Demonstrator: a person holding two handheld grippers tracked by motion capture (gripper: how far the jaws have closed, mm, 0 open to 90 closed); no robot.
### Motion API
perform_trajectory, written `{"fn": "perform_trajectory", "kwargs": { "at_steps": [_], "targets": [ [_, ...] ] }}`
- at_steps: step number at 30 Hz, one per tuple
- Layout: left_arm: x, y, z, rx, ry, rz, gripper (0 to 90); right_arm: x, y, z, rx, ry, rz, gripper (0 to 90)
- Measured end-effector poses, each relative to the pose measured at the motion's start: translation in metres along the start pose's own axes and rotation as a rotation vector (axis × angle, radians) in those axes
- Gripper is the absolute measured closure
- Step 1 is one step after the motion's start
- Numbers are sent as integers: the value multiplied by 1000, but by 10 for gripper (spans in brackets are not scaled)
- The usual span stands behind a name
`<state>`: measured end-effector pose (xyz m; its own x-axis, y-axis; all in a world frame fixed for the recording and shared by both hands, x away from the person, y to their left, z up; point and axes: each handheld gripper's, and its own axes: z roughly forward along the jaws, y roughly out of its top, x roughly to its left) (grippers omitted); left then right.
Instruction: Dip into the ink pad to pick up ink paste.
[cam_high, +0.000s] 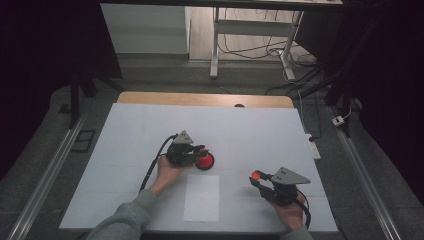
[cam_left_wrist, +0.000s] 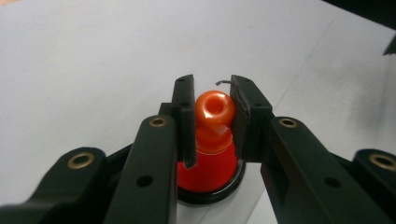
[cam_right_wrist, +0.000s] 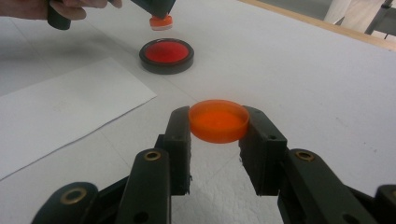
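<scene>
Left tongs (cam_left_wrist: 212, 109): closed on the round knob of an orange stamp (cam_left_wrist: 214, 140), one jaw pad on each side of the knob; in the high view they sit just left of the table's centre (cam_high: 196, 151), held by the left hand (cam_high: 167, 170).
Orange stamp: upright between the left jaws, hanging just above the ink pad; from the right gripper view its white-rimmed base (cam_right_wrist: 160, 22) is clear of the pad, not touching it.
Ink pad (cam_right_wrist: 166, 55): round black tray with a red face, lid off, flat on the table; in the high view it lies at the left tongs' 3 o'clock (cam_high: 204, 161), half under them.
Right tongs (cam_right_wrist: 218, 125): closed on the rim of a shallow orange lid (cam_right_wrist: 218, 120), gripped at its two sides; in the high view they sit at the sheet's 3 o'clock (cam_high: 257, 178), held by the right hand (cam_high: 290, 210).
Orange lid: held level and open side down, a little above the table, well apart from the ink pad.
Paper sheet (cam_high: 201, 198): white, flat on the table at the near edge, between the two hands, at the ink pad's 6 o'clock.
Table (cam_high: 260, 130): covered in white, wooden edge at 12 o'clock.
</scene>
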<state>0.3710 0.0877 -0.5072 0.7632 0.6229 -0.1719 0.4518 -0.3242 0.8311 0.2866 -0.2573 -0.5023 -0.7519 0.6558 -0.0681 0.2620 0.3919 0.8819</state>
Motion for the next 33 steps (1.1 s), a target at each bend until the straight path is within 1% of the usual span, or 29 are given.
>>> {"fn": "perform_trajectory", "kwargs": {
  "at_steps": [3, 5, 9, 11, 14, 16, 20, 26, 27, 29, 33],
  "targets": [
    [-2, 4, -5, -13, -11, 3, 721, 0, 1, -1, -6, 0, 1, 642],
    [-2, 6, -8, -20, -18, -4, 721, -1, 0, -1, -5, -2, 2, 642],
    [-2, 8, -12, -20, -25, -4, 721, 0, 1, -1, -2, -7, -1, 642],
    [-2, 7, -12, -7, -23, 0, 721, 0, 1, -1, -5, -3, 0, 642],
    [-2, 5, -8, 23, -7, 23, 721, 0, 1, -1, -5, -4, 1, 642],
    [-1, 4, -5, 37, -3, 26, 721, 0, 1, -1, -4, -4, 1, 642],
    [1, 0, 1, 59, -11, 15, 721, -1, 0, 0, -4, -2, 1, 642],
    [2, -3, 8, 84, -24, 10, 721, -1, 0, 0, -1, -1, 3, 642],
    [1, -4, 9, 88, -24, 12, 721, -1, 0, 0, 1, -2, 1, 642],
    [0, -5, 11, 101, -13, 26, 721, 0, 0, 1, -2, 1, 1, 642],
    [1, -7, 15, 110, -12, 23, 721, -1, 0, 0, 1, -1, 1, 642]
  ]
}}
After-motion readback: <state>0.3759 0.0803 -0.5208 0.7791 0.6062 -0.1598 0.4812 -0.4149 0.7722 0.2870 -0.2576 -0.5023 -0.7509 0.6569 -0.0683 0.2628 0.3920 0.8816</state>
